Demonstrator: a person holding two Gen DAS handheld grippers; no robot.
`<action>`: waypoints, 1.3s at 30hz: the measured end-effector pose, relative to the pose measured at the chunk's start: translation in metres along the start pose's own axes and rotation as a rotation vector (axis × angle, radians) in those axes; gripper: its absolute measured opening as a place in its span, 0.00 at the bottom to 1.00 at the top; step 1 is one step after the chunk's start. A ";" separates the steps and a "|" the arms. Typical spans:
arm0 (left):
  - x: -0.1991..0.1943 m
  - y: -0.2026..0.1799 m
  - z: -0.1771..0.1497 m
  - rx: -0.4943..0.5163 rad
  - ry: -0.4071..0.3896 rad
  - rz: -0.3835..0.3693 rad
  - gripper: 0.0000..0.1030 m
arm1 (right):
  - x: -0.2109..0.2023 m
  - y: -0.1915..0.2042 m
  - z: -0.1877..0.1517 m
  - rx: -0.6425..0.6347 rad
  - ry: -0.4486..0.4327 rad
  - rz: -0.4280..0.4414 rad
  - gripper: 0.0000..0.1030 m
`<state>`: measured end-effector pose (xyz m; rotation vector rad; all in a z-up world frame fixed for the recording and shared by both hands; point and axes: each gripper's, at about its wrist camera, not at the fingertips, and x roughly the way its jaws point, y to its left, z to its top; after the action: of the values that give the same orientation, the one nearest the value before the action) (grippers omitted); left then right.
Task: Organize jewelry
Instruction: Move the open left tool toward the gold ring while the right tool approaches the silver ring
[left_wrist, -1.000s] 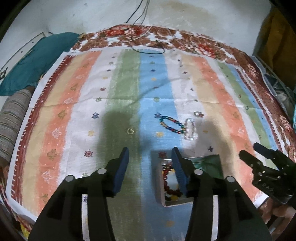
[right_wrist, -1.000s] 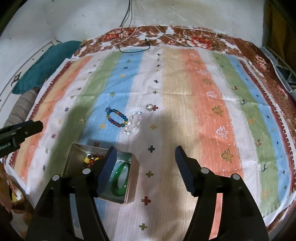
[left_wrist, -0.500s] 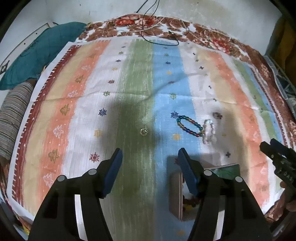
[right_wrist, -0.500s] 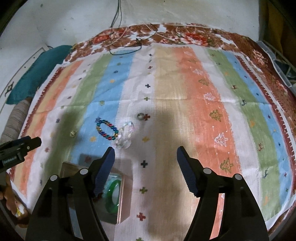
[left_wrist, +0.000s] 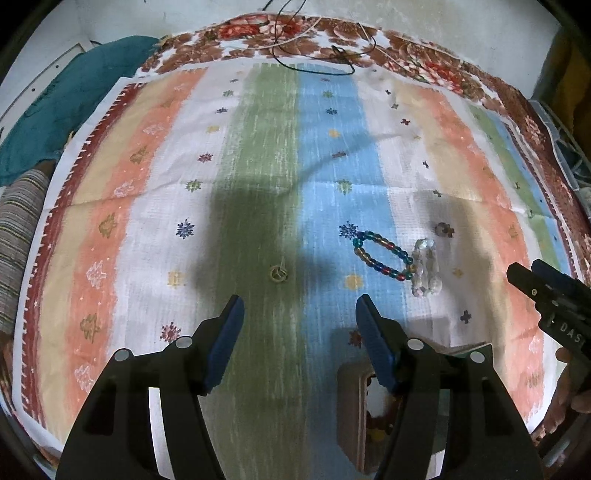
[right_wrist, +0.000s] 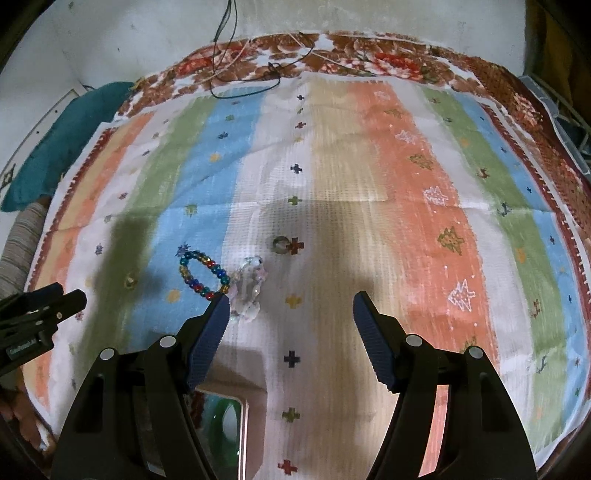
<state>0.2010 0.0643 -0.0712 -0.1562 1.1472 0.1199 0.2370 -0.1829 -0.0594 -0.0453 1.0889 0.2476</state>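
On the striped cloth lie a multicoloured bead bracelet (left_wrist: 382, 254) (right_wrist: 203, 272), a clear crystal bracelet (left_wrist: 425, 274) (right_wrist: 248, 288), a small ring (left_wrist: 277, 274) (right_wrist: 129, 281) and a second ring (left_wrist: 441, 229) (right_wrist: 280, 243). A metal box (left_wrist: 351, 410) (right_wrist: 240, 435) near the front holds a green bangle (right_wrist: 227, 430) and a dark bead bracelet (left_wrist: 376, 424). My left gripper (left_wrist: 299, 325) is open and empty, just short of the small ring. My right gripper (right_wrist: 288, 321) is open and empty, with the crystal bracelet at its left fingertip.
A teal cushion (left_wrist: 59, 110) and a striped roll (left_wrist: 18, 240) lie off the cloth's left edge. Thin cables (left_wrist: 314, 55) trail over the far floral border. A wire rack (left_wrist: 569, 147) stands at the right.
Both grippers have moved forward over the cloth, away from the box. The box has slipped to the bottom of both views and the jewelry now lies closer to the fingertips.
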 end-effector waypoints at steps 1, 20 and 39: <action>0.003 0.000 0.001 0.001 0.002 0.003 0.62 | 0.002 0.001 0.001 0.000 0.002 -0.001 0.67; 0.037 0.011 0.015 -0.025 0.058 -0.013 0.63 | 0.039 0.006 0.022 0.000 0.041 -0.018 0.67; 0.080 0.017 0.025 0.003 0.122 0.007 0.63 | 0.085 0.009 0.044 -0.019 0.096 -0.050 0.67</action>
<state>0.2530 0.0871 -0.1355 -0.1586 1.2691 0.1165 0.3105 -0.1520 -0.1135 -0.1016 1.1794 0.2127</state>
